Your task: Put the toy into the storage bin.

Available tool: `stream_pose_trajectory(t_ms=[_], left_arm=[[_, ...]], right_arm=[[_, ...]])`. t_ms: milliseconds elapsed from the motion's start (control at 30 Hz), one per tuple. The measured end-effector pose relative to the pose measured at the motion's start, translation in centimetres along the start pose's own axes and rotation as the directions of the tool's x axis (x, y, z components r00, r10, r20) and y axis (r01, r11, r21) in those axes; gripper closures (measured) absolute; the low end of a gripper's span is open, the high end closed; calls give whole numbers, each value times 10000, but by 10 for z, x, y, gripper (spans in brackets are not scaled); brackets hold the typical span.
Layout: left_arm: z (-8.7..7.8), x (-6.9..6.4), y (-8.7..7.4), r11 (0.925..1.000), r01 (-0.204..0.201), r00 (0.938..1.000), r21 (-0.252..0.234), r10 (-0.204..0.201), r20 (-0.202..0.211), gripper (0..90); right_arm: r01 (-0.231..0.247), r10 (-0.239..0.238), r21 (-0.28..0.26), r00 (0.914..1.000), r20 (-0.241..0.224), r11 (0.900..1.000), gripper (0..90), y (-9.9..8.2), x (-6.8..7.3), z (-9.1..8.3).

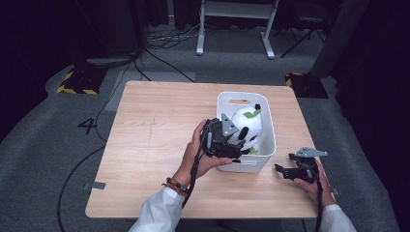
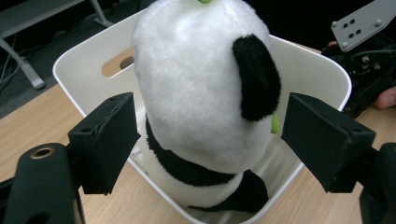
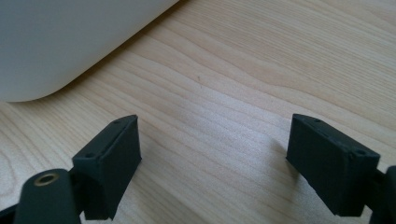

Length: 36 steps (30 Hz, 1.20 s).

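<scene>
A white and black panda plush (image 1: 249,124) with green leaf details sits upright in a white plastic basket (image 1: 269,126) on the wooden table (image 1: 154,140). My left gripper (image 1: 240,141) reaches over the basket's near left rim. In the left gripper view the plush (image 2: 196,93) spans the whole gap between the two black pads, and my left gripper (image 2: 210,109) is shut on its head. My right gripper (image 1: 285,163) rests on the table just right of the basket. Its jaws stand wide apart in the right gripper view (image 3: 215,140), with bare wood between them.
The basket's wall (image 3: 60,42) is close at the upper left in the right gripper view. The basket rim (image 2: 84,56) has a handle slot at the far side. A desk frame (image 1: 234,29) and cables lie on the floor beyond the table.
</scene>
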<state>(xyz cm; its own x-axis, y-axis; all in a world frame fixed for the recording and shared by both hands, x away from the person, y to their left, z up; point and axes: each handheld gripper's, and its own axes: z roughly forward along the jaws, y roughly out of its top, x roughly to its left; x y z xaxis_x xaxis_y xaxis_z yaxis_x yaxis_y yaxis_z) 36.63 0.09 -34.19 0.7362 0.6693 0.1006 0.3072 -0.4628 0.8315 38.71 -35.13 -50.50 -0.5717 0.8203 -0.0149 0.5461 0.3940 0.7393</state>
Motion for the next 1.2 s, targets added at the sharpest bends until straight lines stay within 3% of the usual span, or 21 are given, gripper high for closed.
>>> stream_pose_trajectory(t_ms=[733,1200], left_arm=[[-21,22,-20,9993,381,9985,-45,-382,-389,188],[-25,38,-38,9981,528,9959,303,-504,-746,188]], right_arm=[[-3,3,0,10000,0,10000,174,0,0,0],[0,0,5,10000,13,10000,174,0,0,0]])
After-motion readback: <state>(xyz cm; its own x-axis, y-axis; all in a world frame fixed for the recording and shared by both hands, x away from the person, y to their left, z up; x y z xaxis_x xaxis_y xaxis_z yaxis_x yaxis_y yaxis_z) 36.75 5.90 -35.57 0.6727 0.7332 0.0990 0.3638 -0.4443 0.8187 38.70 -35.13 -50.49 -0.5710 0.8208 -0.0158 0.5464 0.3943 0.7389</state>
